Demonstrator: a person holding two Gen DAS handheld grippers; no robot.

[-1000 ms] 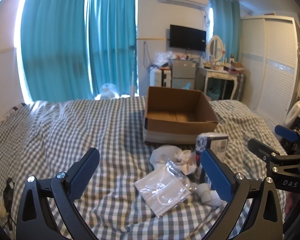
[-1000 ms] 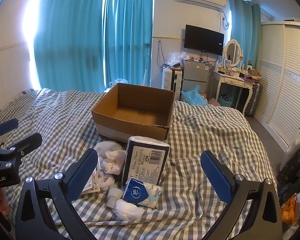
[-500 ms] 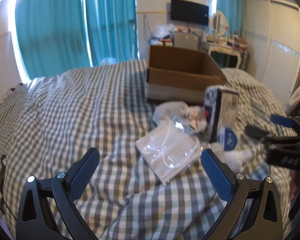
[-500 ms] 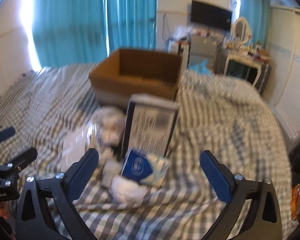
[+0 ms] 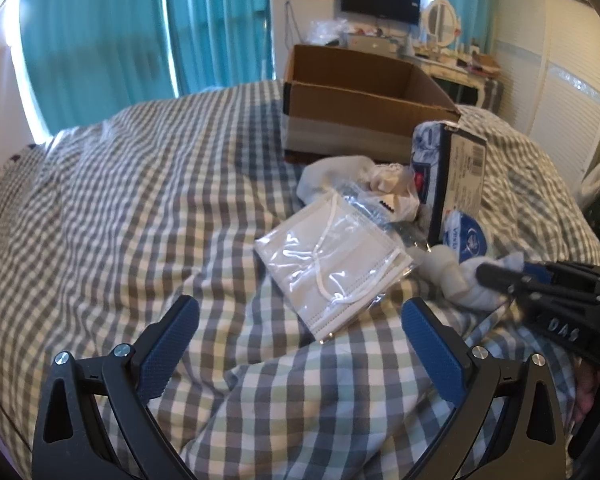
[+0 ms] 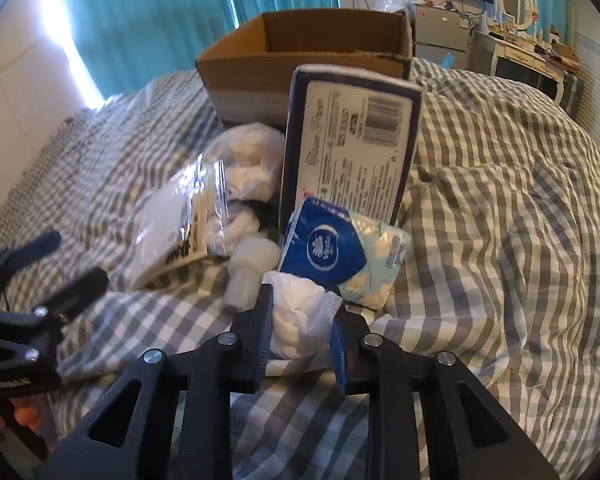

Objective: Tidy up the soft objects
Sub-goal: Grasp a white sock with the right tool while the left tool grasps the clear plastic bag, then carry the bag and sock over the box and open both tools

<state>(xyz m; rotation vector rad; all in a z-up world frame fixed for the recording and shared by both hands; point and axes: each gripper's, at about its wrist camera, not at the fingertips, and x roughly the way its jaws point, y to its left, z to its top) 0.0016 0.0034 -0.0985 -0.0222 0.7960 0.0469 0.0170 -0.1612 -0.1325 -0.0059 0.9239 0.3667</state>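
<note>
My right gripper [image 6: 302,316] is shut on a crumpled white cloth [image 6: 300,320] at the near edge of a pile on the checked bed; it also shows in the left wrist view [image 5: 500,276]. The pile holds a blue tissue pack [image 6: 324,244], an upright tissue box [image 6: 352,148], a bagged face mask pack [image 5: 332,264], white socks [image 5: 340,176] and a small white roll [image 6: 252,264]. My left gripper [image 5: 300,328] is open and empty, just in front of the mask pack. An open cardboard box [image 6: 300,48] stands behind the pile.
The checked duvet [image 6: 500,200] is rumpled with folds on the right. Teal curtains [image 5: 140,40], a dressing table [image 6: 528,52] and a white wardrobe [image 5: 560,80] stand beyond the bed.
Both grippers have moved forward and down toward the pile. My right gripper has closed on the white cloth. My left gripper stays open.
</note>
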